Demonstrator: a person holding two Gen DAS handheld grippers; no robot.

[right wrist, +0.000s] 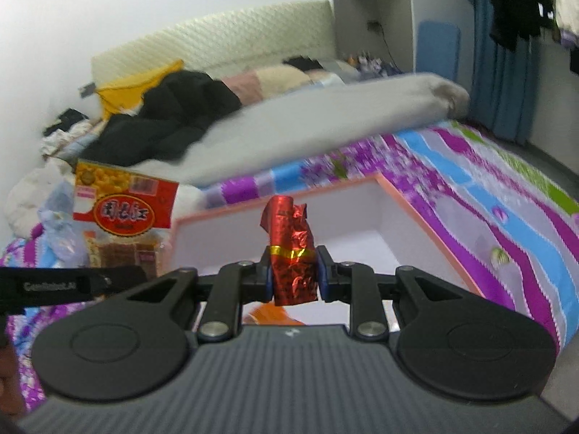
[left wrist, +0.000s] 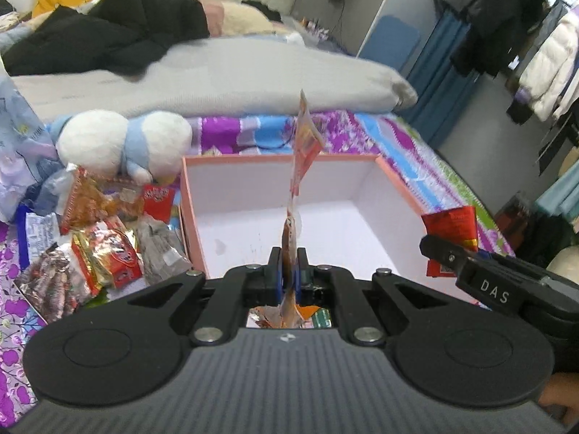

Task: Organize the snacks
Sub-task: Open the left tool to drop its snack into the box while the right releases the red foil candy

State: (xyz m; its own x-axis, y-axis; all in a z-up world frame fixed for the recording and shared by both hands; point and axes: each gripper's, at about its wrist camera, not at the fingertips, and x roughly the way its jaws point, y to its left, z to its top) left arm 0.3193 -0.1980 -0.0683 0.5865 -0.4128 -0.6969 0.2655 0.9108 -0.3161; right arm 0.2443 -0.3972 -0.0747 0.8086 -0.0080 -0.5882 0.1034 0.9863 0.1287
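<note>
A pink-rimmed white box (left wrist: 197, 224) stands open on the bed; it also shows in the right wrist view (right wrist: 430, 231). My left gripper (left wrist: 288, 271) is shut on a flat orange snack packet (left wrist: 304, 144), held edge-on above the box. The same packet shows its red and yellow face in the right wrist view (right wrist: 123, 202). My right gripper (right wrist: 293, 275) is shut on a red foil snack packet (right wrist: 291, 253), held over the box's right side; it also shows in the left wrist view (left wrist: 450, 228). A pile of snack packets (left wrist: 97, 238) lies left of the box.
A white and blue plush toy (left wrist: 123, 141) sits behind the snack pile. A grey folded duvet (left wrist: 224, 79) and dark clothes (left wrist: 108, 25) lie behind the box. The purple patterned bedspread (right wrist: 488, 188) extends right of the box. An orange packet (right wrist: 271, 316) lies inside the box.
</note>
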